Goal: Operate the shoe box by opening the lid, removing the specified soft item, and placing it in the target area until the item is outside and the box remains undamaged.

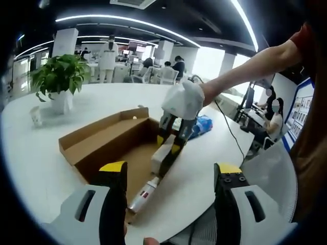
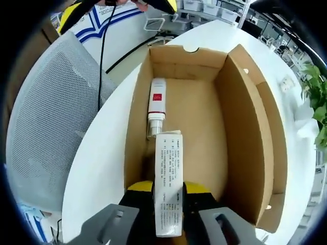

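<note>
With the right claw (image 2: 168,196) clamped on the white tube (image 2: 166,176) inside the open shoe box (image 2: 245,132), lift straight up clear of its walls; the left claw (image 1: 171,176) hangs apart, empty.

— What sort of place is this?

— An open-plan office, I'd say. Long ceiling light strips (image 1: 127,23) run over a big white round table (image 1: 46,168), with a potted plant (image 1: 59,81) on it.

— Anything else?

— People sit at desks (image 1: 166,69) in the back, one stands in white (image 1: 108,60), and what may be monitors sit at the right. A grey mesh chair (image 2: 46,117) stands beside the table.
</note>
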`<act>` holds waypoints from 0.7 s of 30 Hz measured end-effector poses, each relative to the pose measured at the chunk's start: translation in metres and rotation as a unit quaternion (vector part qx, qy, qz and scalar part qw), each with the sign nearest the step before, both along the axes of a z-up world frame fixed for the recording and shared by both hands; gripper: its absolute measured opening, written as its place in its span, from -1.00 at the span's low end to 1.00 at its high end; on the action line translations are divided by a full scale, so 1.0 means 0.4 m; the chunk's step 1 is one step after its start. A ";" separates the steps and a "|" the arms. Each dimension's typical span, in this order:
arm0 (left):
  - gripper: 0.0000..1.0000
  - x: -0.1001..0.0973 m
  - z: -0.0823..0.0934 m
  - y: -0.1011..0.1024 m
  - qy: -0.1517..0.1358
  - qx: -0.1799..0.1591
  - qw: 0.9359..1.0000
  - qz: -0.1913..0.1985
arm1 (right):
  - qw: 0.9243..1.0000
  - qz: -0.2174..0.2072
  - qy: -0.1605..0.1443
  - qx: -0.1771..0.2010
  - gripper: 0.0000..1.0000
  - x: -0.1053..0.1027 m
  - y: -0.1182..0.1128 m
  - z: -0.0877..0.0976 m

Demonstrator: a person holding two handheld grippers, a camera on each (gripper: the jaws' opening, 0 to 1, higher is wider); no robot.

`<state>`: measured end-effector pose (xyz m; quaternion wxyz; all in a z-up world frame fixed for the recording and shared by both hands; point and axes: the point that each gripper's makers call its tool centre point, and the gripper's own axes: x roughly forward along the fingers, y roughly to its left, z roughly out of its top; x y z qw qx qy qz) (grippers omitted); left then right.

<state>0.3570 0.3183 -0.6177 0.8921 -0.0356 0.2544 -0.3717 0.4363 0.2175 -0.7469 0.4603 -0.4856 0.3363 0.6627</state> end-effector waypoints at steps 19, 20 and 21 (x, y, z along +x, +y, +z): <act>0.37 0.014 0.026 -0.005 -0.012 -0.002 1.000 -0.004 | 0.999 -0.015 -0.008 0.046 -0.70 -0.005 0.034 0.135; 0.37 0.014 0.025 -0.006 -0.013 -0.002 1.000 -0.004 | 0.999 -0.014 -0.011 0.046 -0.70 -0.004 0.034 0.143; 0.37 0.015 0.026 -0.006 -0.014 -0.001 1.000 -0.005 | 0.999 -0.013 -0.014 0.046 -0.70 -0.006 0.032 0.148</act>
